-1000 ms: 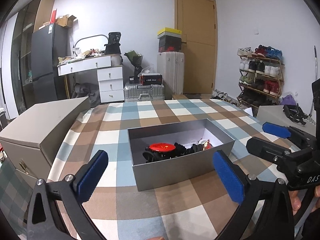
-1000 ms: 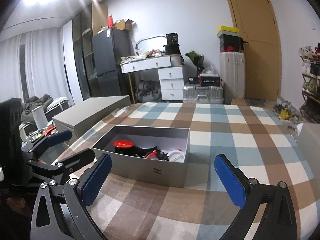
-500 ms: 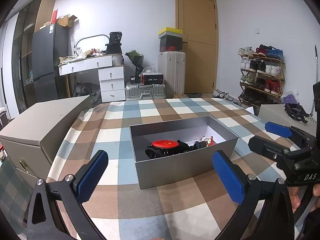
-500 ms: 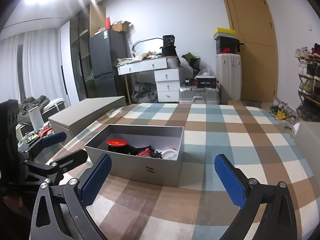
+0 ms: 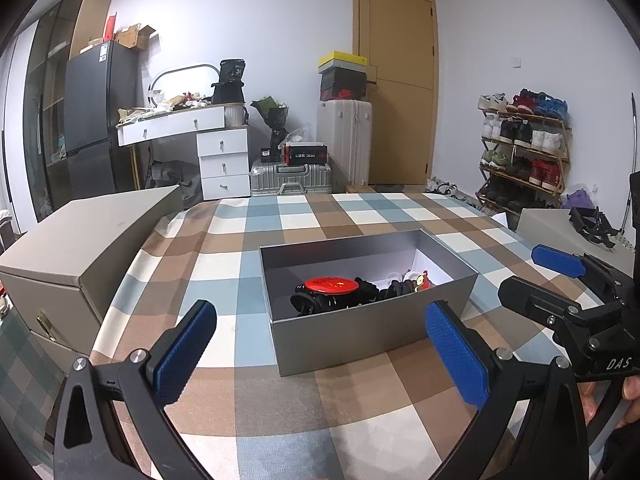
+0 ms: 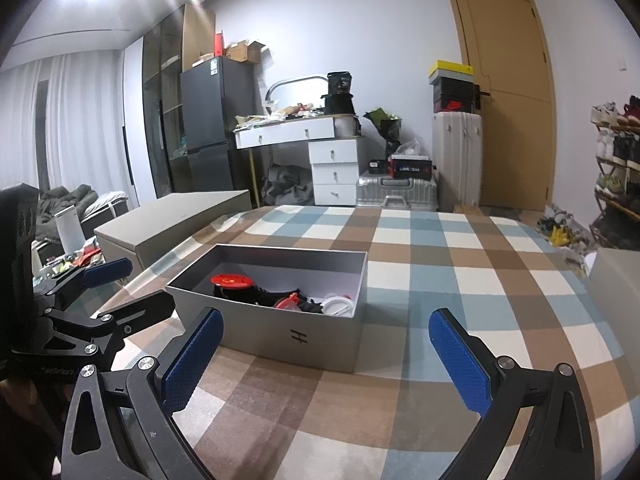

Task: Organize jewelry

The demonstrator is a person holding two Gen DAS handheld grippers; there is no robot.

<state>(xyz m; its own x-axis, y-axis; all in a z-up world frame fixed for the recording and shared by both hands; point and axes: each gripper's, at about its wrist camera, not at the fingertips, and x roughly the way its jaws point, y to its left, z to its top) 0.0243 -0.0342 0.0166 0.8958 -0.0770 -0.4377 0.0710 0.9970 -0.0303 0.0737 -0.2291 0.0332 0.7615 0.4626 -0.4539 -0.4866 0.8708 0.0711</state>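
On the checked counter the open grey box sits centred, its jumbled jewelry exposed for sorting, while the left claw and right claw hover near it, both wide and empty.

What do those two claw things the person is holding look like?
Both match: black metal frames with silver bolt heads, each ending in two fingers faced with textured blue pads. The left claw and the right claw show no cables. The right one's body carries white letters "DAS", seen from the left camera.
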